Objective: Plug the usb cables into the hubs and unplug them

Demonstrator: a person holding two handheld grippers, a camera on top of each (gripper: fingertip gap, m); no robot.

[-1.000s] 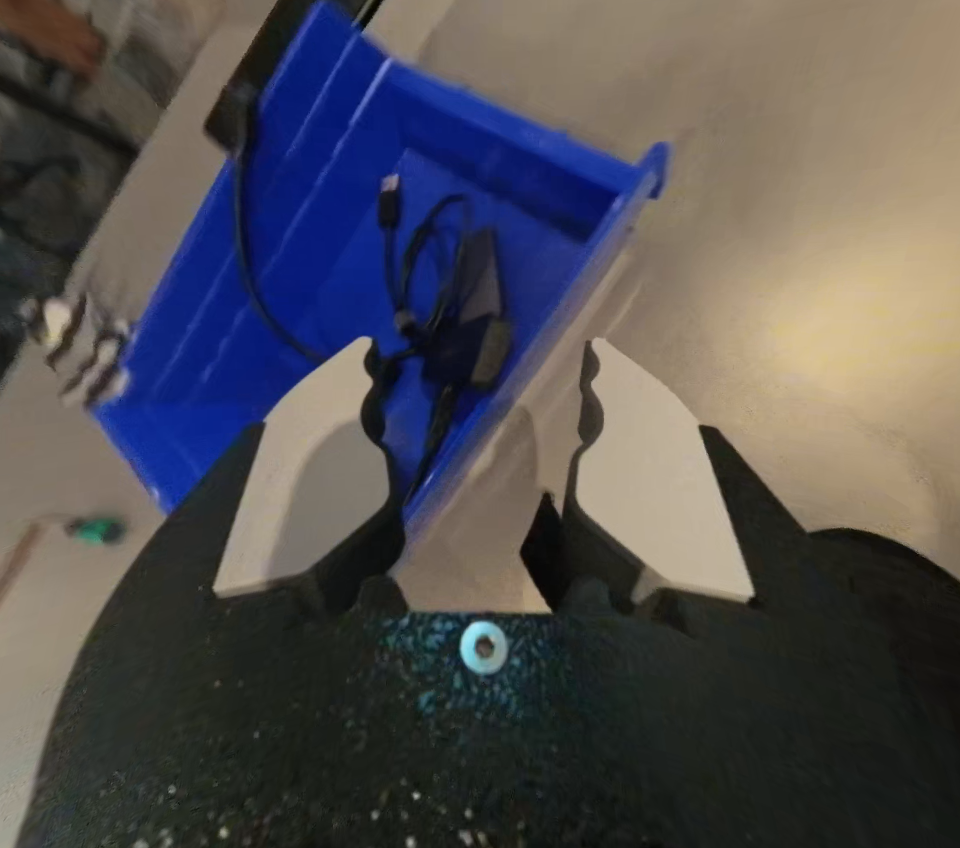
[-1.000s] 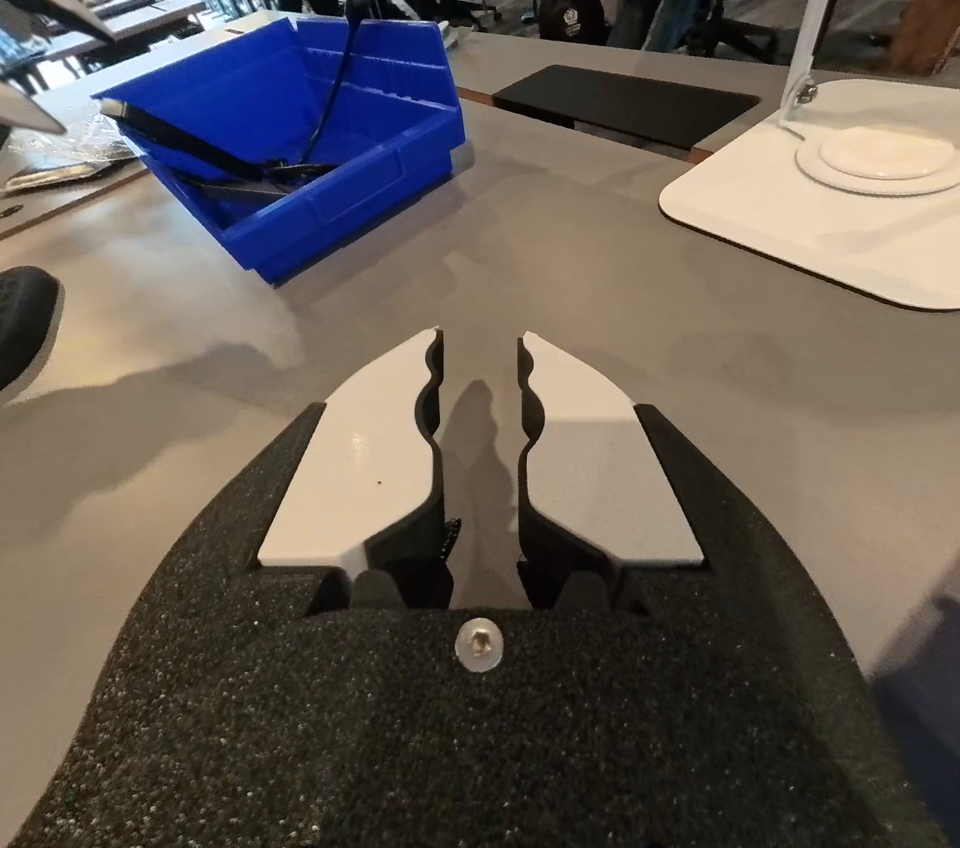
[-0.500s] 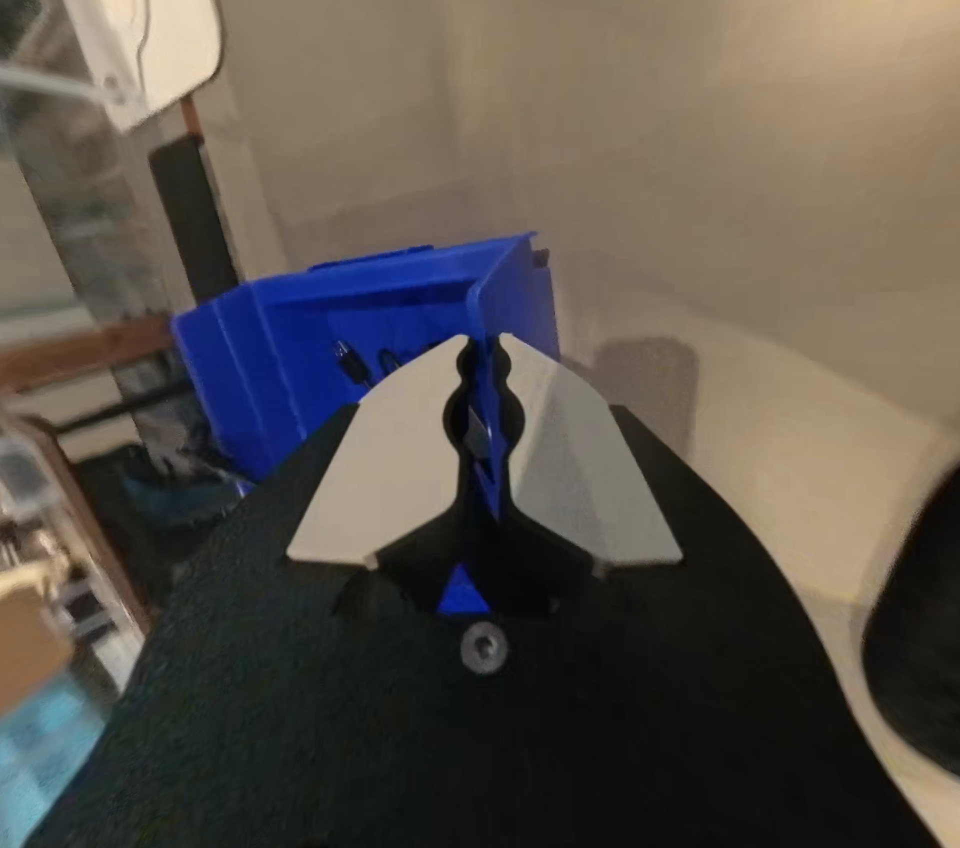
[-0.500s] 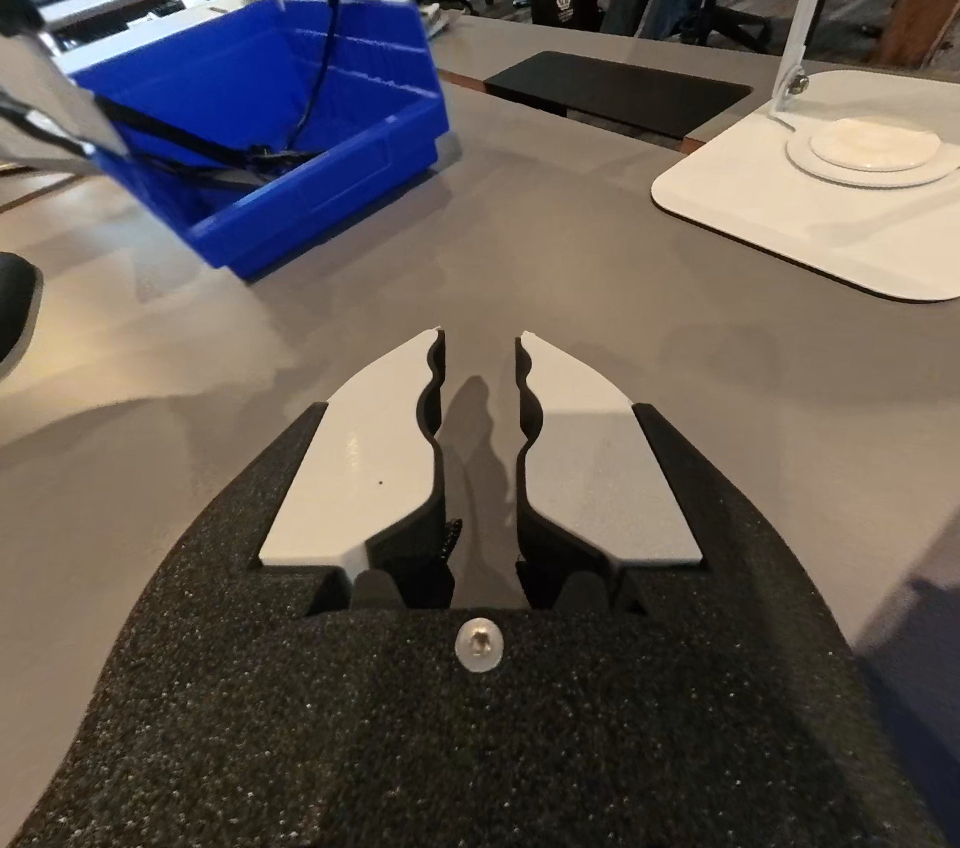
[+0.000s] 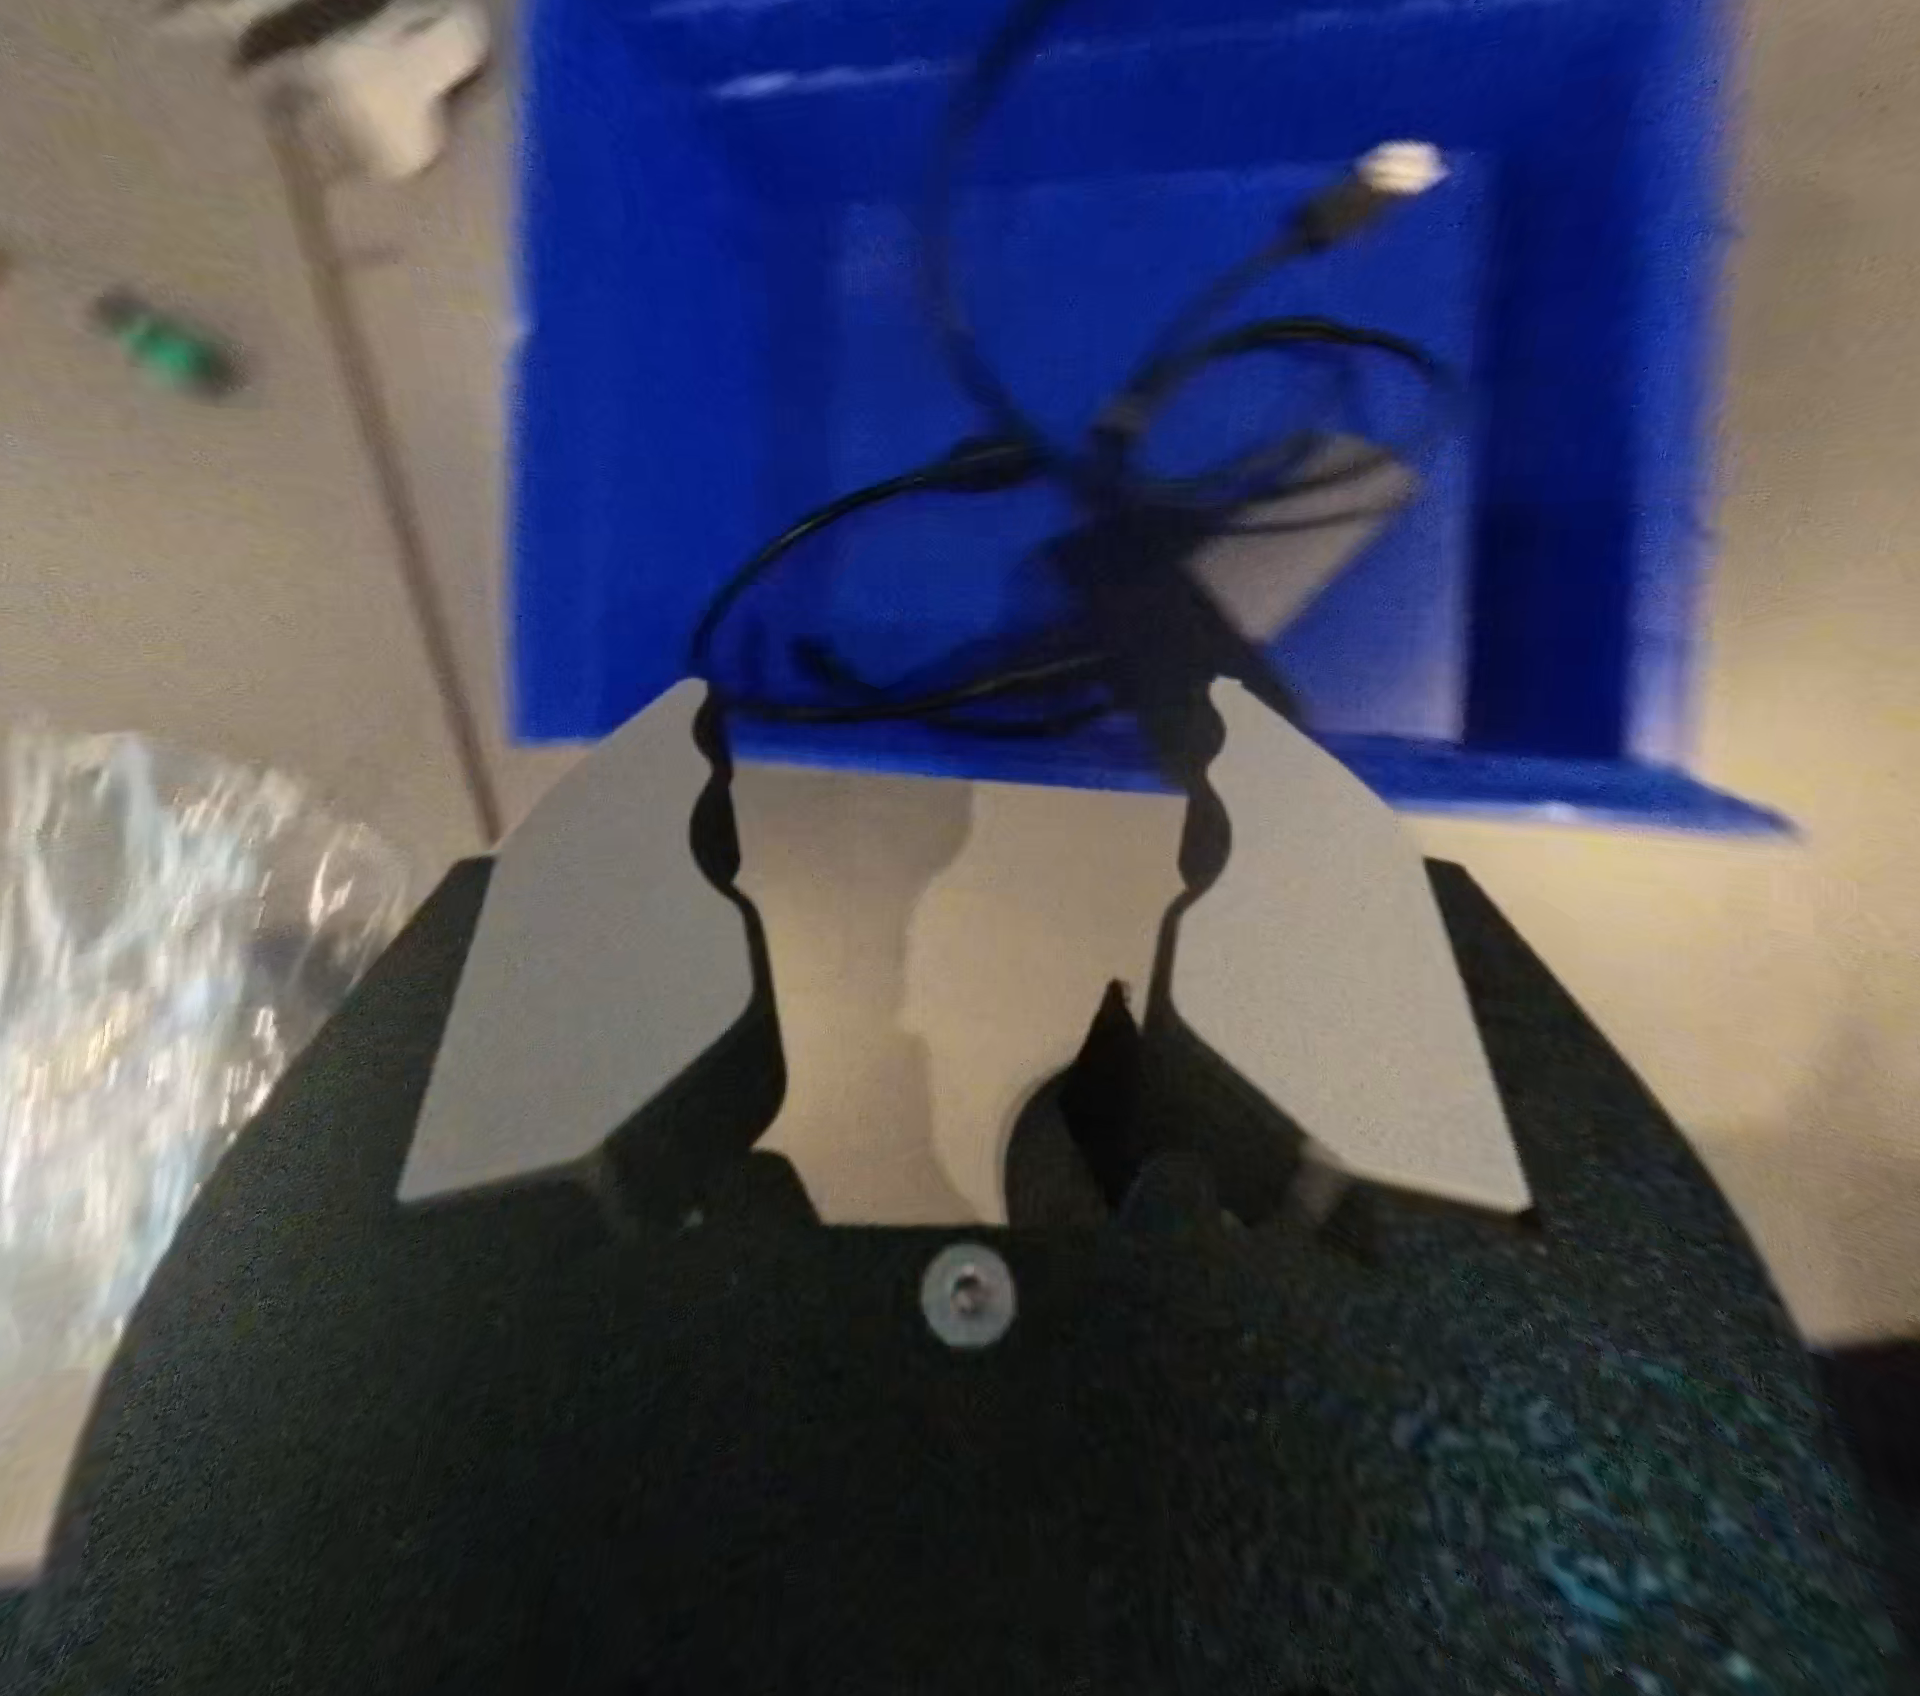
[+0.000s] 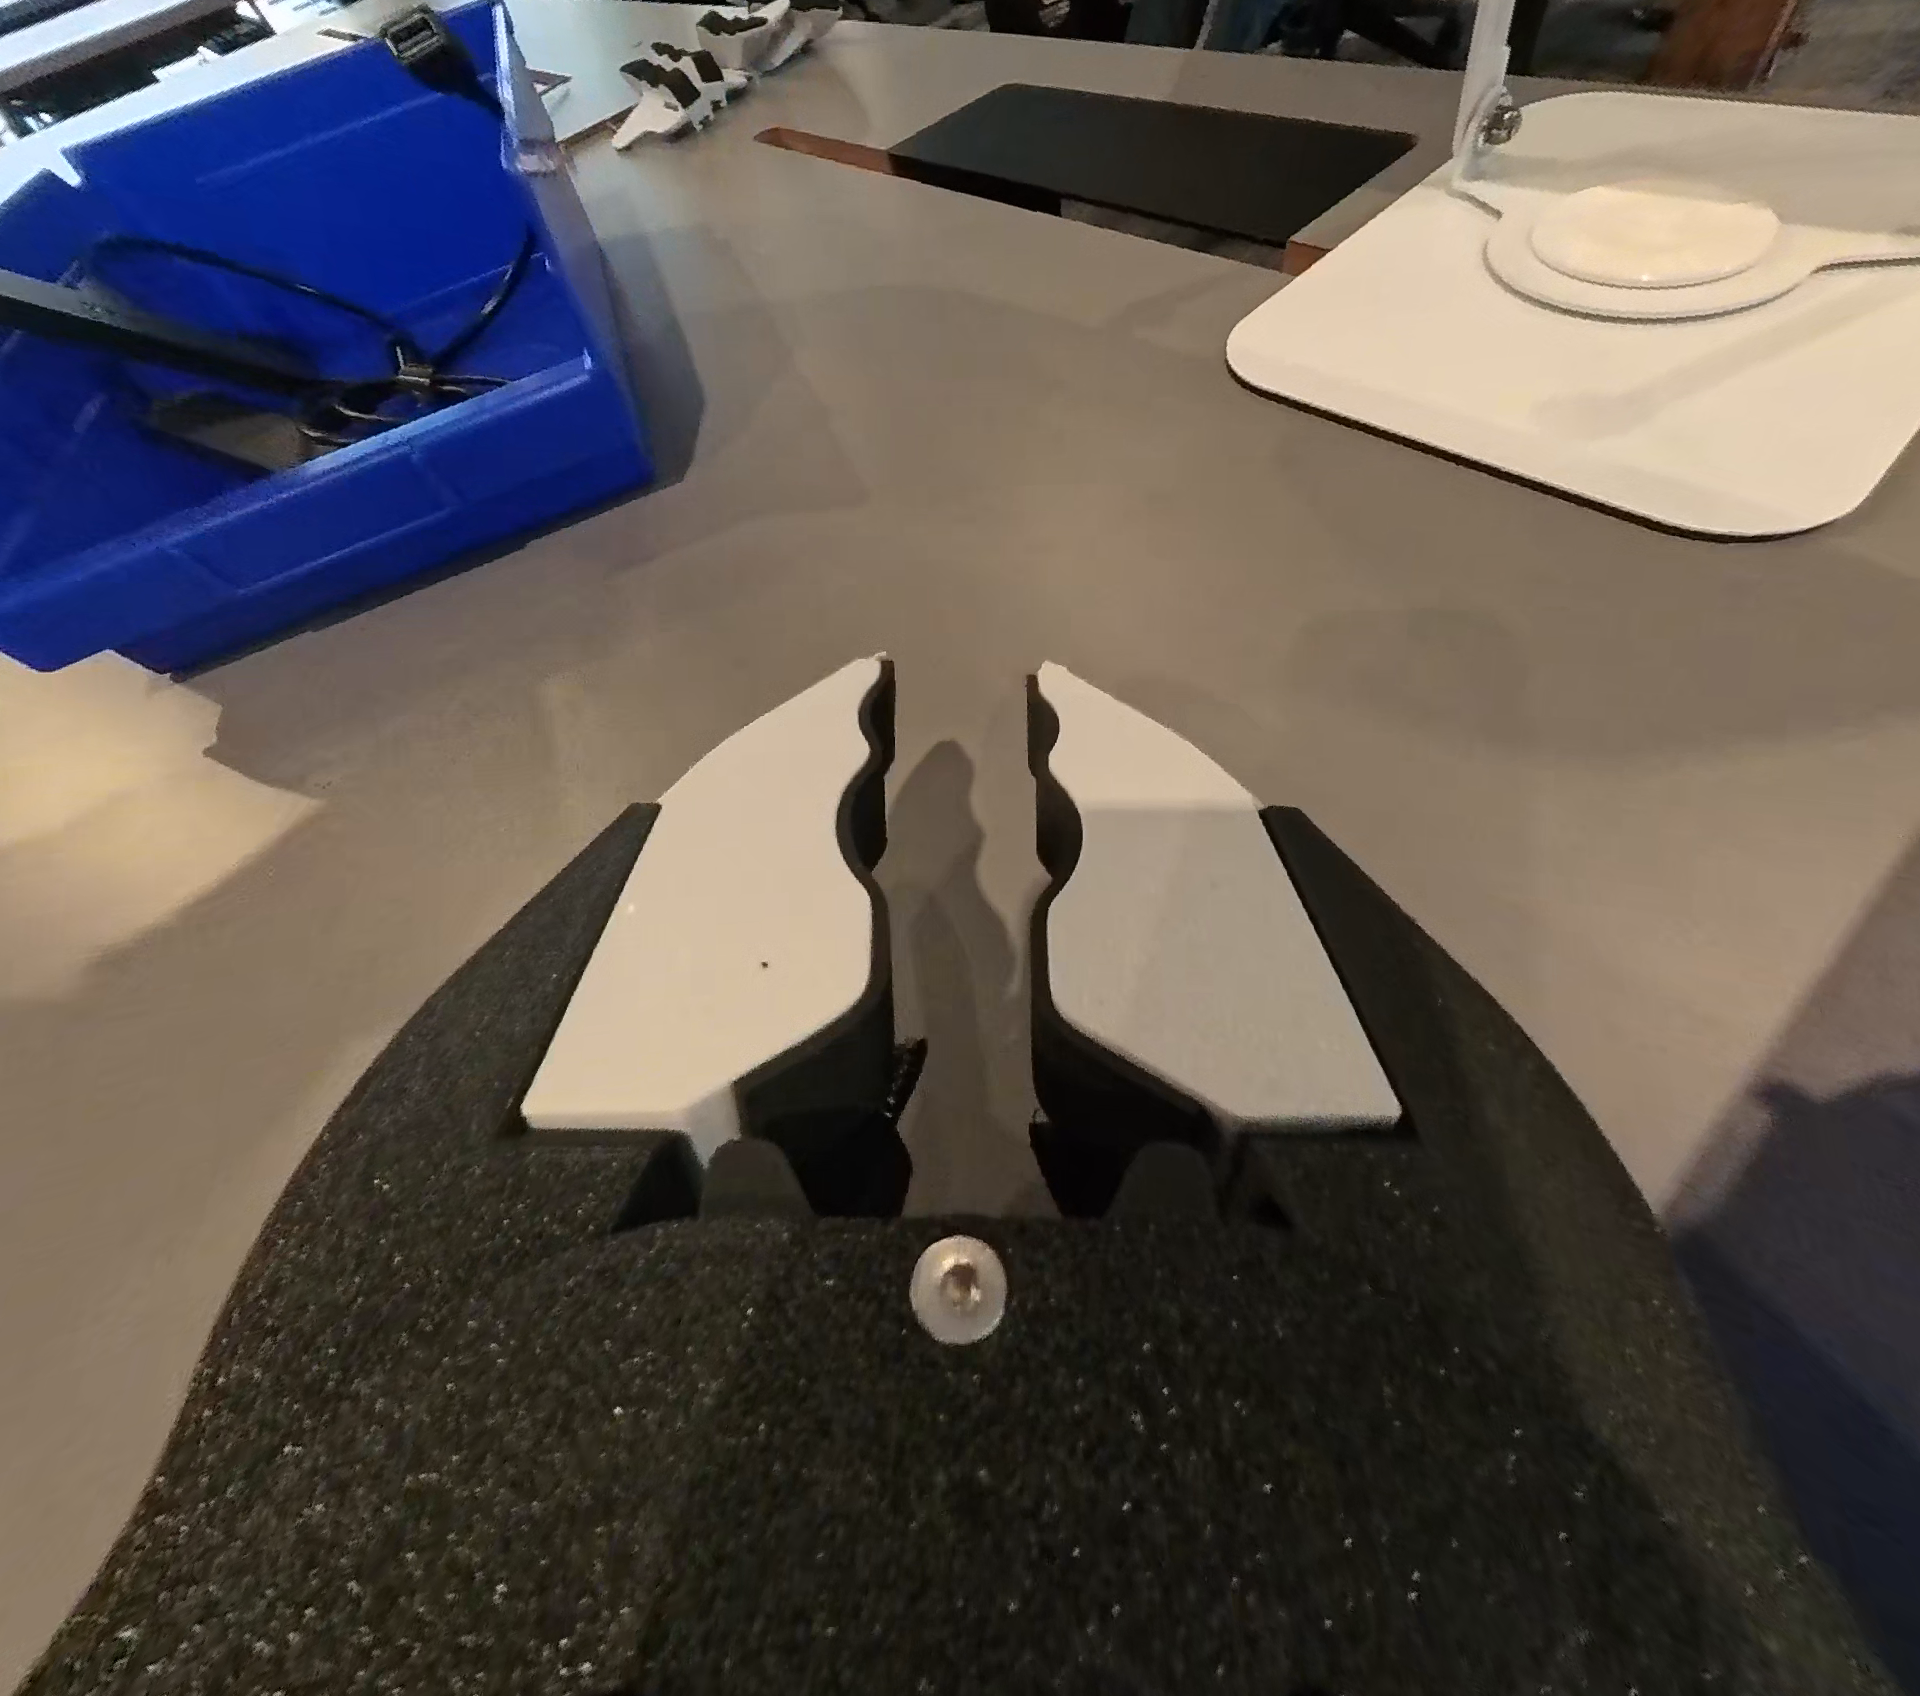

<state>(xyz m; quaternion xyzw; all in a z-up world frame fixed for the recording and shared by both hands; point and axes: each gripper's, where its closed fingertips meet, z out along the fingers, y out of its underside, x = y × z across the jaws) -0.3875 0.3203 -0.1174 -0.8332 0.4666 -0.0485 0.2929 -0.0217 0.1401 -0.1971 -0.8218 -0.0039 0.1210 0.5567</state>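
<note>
A blue bin [image 5: 623, 296] holds tangled black USB cables [image 5: 977, 358], a silver-tipped plug [image 5: 1392, 171] and a flat grey hub [image 5: 1288, 555]; this view is blurred. My left gripper [image 5: 956, 701] is open and empty, with its tips at the bin's near rim, facing in. In the right wrist view the bin [image 6: 364, 503] stands at the left with a dark hub [image 6: 114, 321] leaning inside among cables [image 6: 457, 337], and a USB plug [image 6: 410, 36] hangs over its far rim. My right gripper [image 6: 961, 664] hovers low over the grey table [image 6: 1039, 451], slightly open and empty, right of the bin.
A white lamp base [image 6: 1558, 399] with a thin pole stands at the back right. A black panel [image 6: 1143, 150] lies in the table behind. Black-and-white objects [image 6: 707, 67] lie at the back. Crumpled clear plastic [image 5: 125, 971] lies left of the bin. The table edge [image 6: 1787, 867] is near on the right. About 40 cm separates my left fingertips from my right.
My left gripper was shut on the bin's wall half a second ago; it has let go, opened and now faces into the bin. The bin shifted left and turned. The right gripper stayed.
</note>
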